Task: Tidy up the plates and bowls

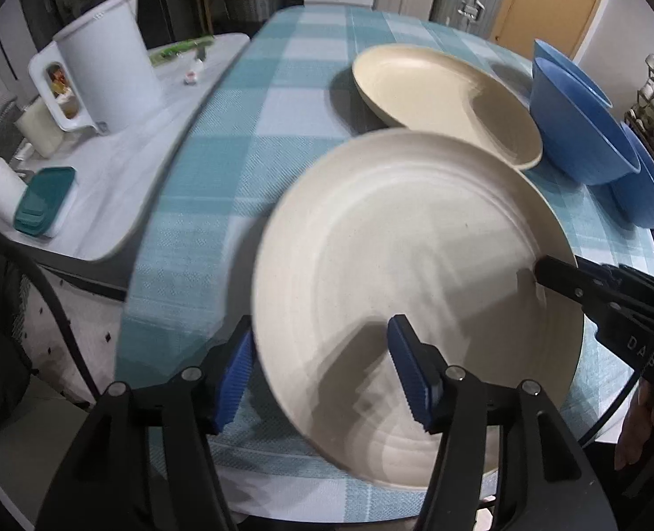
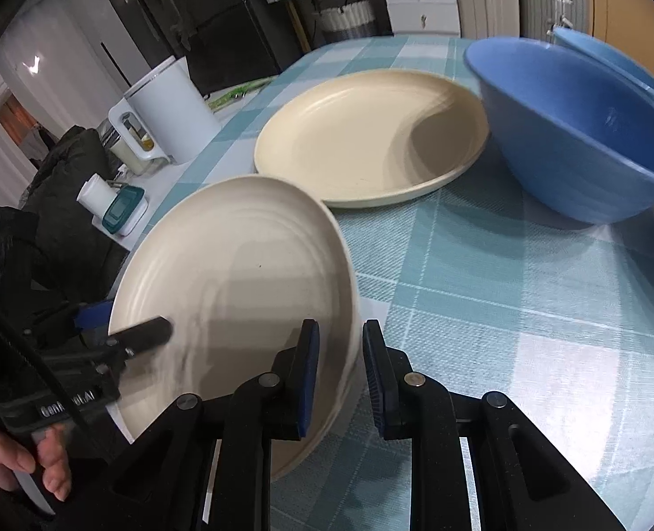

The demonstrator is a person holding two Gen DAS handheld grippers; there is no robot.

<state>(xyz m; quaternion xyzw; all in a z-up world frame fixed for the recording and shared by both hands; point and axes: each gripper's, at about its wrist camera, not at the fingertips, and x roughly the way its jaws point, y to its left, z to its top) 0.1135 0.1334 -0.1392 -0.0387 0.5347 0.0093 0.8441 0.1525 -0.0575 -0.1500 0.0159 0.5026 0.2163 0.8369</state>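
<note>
Left hand-held gripper [image 1: 322,378]: jaws held apart, rim of the near plate [image 1: 406,265] straddled at its 7 o'clock edge, one blue pad outside the rim, the other over the plate's inner face; no pad is seen pressing

Right hand-held gripper [image 2: 342,367]: jaws nearly together and clamped on the same plate's rim, at 3 o'clock of the plate in the left wrist view; one pad is laid on the inner face, the other sits behind the rim

Near plate: cream, tilted, held over the near edge of the worktop [image 2: 504,287], which is covered by a teal-and-white check cloth. Whether any part of its rim rests on the cloth cannot be told

Far plate [image 2: 362,141]: cream, laid flat on the cloth at 12 o'clock of the near plate. In the left wrist view its near rim is overlapped by the near plate; contact cannot be told

Blue bowl [image 2: 583,132]: set upright just beside the far plate at its 3 o'clock. A second blue bowl [image 2: 610,62] is seen behind it, a third [image 1: 650,190] at its 4 o'clock in the left wrist view

White jug [image 1: 105,71] and teal-lidded box [image 1: 44,203]: parked on a side surface at 9 to 10 o'clock, well apart from the plates
</note>
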